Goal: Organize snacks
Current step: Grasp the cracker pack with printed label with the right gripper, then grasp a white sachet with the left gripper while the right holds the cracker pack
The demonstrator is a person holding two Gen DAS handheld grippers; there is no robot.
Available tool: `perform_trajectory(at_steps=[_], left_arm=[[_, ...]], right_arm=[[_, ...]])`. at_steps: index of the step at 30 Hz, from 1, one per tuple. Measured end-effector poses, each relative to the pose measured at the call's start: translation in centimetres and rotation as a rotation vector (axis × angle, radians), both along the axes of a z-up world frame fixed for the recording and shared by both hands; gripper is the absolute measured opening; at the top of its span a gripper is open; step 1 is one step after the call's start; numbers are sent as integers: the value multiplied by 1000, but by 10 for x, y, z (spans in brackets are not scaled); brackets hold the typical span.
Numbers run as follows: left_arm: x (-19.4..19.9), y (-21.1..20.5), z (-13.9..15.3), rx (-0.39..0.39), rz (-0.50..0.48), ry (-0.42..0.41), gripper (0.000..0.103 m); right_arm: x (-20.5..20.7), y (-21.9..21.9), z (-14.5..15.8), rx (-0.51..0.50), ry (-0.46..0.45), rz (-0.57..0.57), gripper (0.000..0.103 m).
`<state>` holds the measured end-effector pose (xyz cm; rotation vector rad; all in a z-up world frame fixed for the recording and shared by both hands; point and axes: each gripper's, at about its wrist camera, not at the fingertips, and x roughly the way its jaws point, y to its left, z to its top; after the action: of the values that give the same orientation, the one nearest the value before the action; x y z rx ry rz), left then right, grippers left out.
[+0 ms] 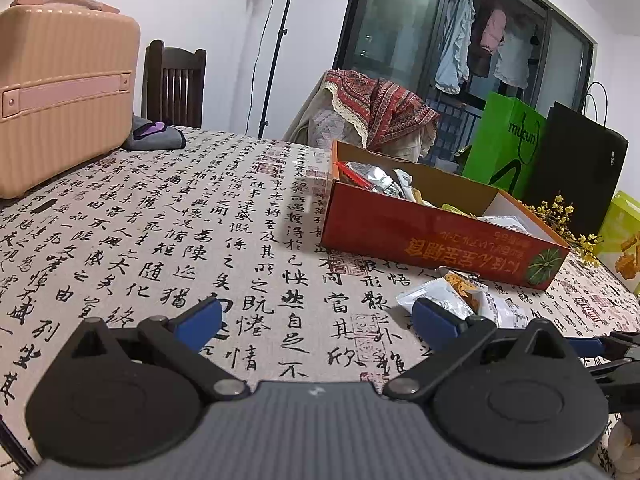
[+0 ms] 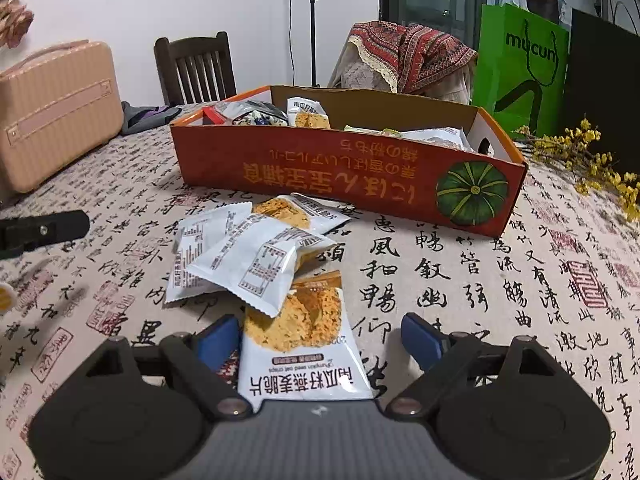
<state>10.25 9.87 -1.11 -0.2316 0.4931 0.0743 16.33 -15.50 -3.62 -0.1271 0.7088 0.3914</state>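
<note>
In the right wrist view, an orange cardboard box [image 2: 348, 168] with a pumpkin picture stands on the calligraphy tablecloth, and several snack packets lie inside it. In front of it is a small pile of white oat-crisp packets [image 2: 256, 256]. The nearest packet [image 2: 304, 344] lies between the fingers of my right gripper [image 2: 318, 328], which is open; the right pad stands clear of the packet. The left wrist view has the box [image 1: 420, 236] at the right and the packets [image 1: 452, 296] beside the right finger of my left gripper [image 1: 316, 312], which is open over bare cloth.
A pink suitcase [image 1: 60, 92] sits at the table's far left beside a dark folded cloth [image 1: 156, 136]. Behind the table are a wooden chair [image 2: 196, 68] and a chair draped in patterned cloth [image 2: 408, 56]. A green bag [image 2: 520, 64], a black bag [image 1: 576, 164] and yellow flowers [image 2: 592, 164] crowd the right.
</note>
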Motion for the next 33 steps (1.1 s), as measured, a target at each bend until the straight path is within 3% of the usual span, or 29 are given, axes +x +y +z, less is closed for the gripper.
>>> perform_trajectory(at_steps=[3,6,11,21,33], left_arm=[[0,0,0,-2,3,2,103],[0,0,0,-1,2,4,103],[1,0,-1,-1,0,9,103],[3,0,-2,4,11,17,103],[2,-8,6,57,53,33,103]], right_arm=[[-2,2,1,4,-10,15,77],[-4,1,3,14,-22,20,53],[-8,-5,5,24,-27,15,40],[-17,-35,19,61,-89,-36,40],[-3,-104,41,110,-180,-205,40]])
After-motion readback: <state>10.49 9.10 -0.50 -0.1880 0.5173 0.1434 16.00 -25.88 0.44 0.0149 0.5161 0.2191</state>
